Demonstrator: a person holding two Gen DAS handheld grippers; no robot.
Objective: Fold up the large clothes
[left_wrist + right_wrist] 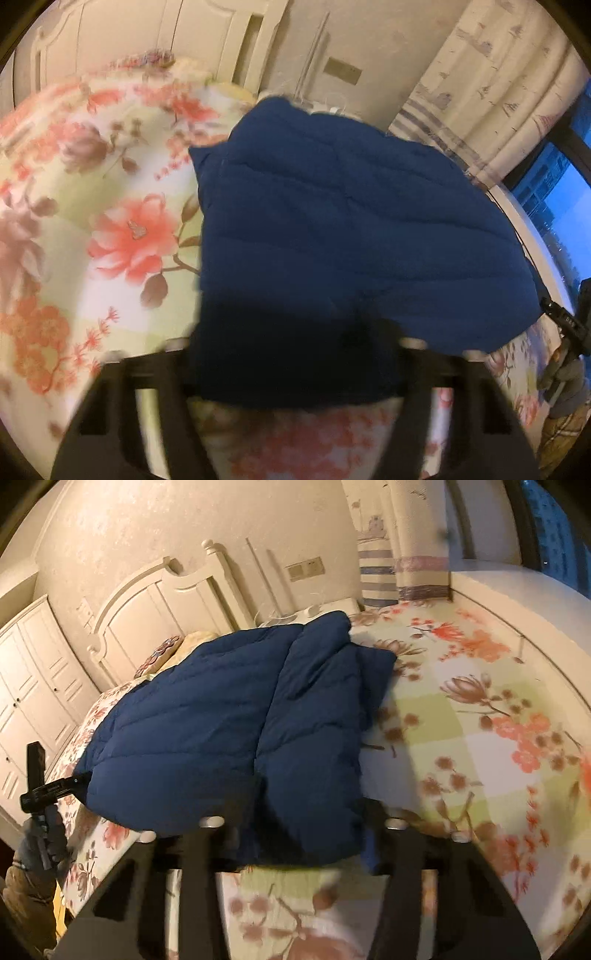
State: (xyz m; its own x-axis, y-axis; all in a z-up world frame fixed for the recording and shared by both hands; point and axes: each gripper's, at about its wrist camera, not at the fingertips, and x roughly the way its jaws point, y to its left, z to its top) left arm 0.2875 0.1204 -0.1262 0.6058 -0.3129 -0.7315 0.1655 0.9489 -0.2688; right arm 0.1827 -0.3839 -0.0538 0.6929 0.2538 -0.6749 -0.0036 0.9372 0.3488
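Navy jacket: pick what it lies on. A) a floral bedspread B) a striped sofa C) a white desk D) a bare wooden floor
A: the jacket is spread on a bedspread printed with pink and brown flowers, and a white headboard stands behind it.

navy quilted jacket (351, 236) on pale, red-flowered bedspread (110, 229).
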